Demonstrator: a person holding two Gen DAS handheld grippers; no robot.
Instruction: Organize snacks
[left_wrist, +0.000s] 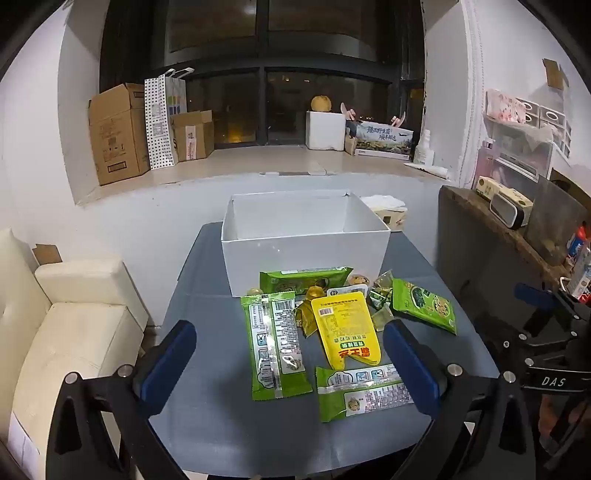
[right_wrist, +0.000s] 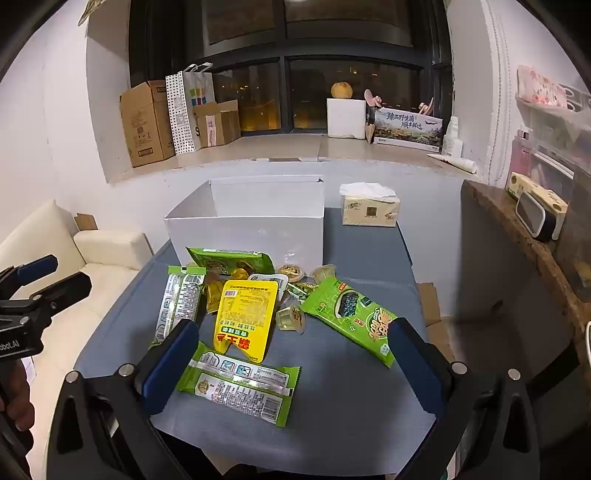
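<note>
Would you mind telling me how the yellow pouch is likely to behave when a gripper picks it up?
The yellow pouch lies flat and thin, so it is probably light and floppy. Its glossy film may slip between the pads. Pinching an edge seems easier than its flat face.

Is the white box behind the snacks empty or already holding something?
Empty as far as visible: the white box is open-topped, showing bare inner walls and part of its floor. Its near wall hides the front floor.

Tissue pack (right_wrist: 370, 209) on the grey counter (right_wrist: 354, 373), cream sofa (left_wrist: 70, 332) at the left, cardboard boxes (left_wrist: 114, 133), dotted paper bag (left_wrist: 159, 122) and white foam box (left_wrist: 325, 130) along the windowsill (left_wrist: 258, 162)
</note>
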